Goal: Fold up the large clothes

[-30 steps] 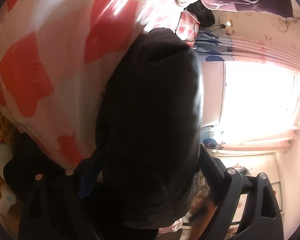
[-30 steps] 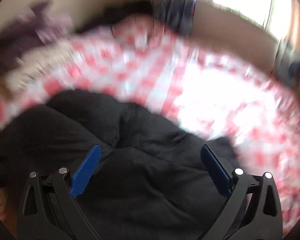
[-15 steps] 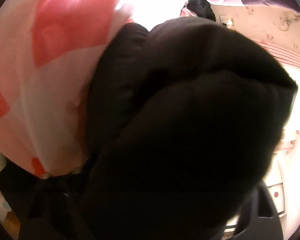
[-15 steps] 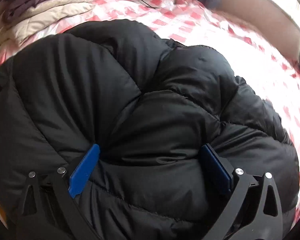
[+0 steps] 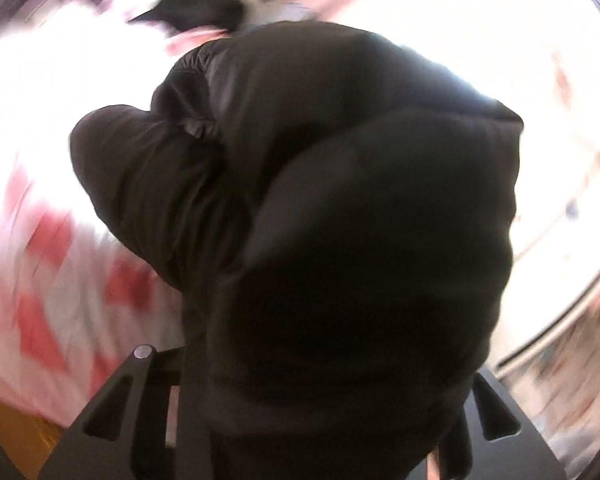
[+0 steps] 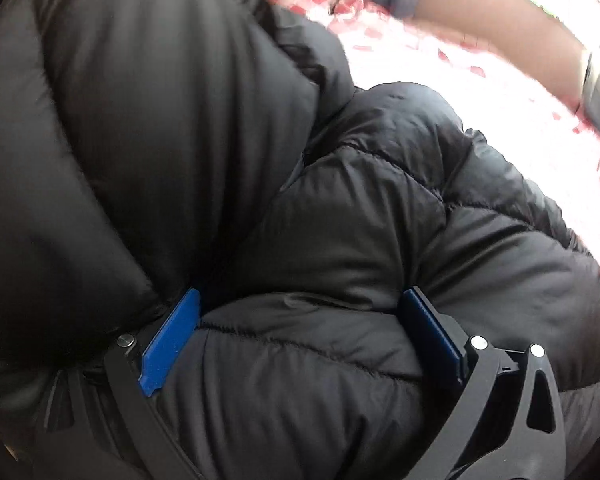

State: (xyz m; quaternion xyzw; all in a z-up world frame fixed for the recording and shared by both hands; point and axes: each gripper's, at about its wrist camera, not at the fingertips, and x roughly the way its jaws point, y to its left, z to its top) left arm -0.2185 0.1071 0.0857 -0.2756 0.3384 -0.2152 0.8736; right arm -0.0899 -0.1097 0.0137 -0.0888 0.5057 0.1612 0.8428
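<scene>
A black puffer jacket (image 6: 340, 240) lies bunched on a bed with a red-and-white checked sheet (image 6: 480, 80). My right gripper (image 6: 300, 336) has its blue pads (image 6: 168, 340) wide apart with a thick fold of the jacket pressed between them. In the left wrist view the jacket (image 5: 340, 240) fills most of the frame and covers the fingers of my left gripper (image 5: 312, 420). Only the black finger frames show at both sides. The pads are hidden, so I cannot tell how the jaws stand.
The checked sheet (image 5: 52, 280) shows blurred at the left of the left wrist view. A bright window area (image 5: 540, 60) is at the right. A dark garment (image 5: 192, 8) lies at the far end of the bed.
The jacket has been pushed further up the bed and bulges higher in both views. The left wrist view has swung and is blurred. The right gripper has pushed deeper into the fold.
</scene>
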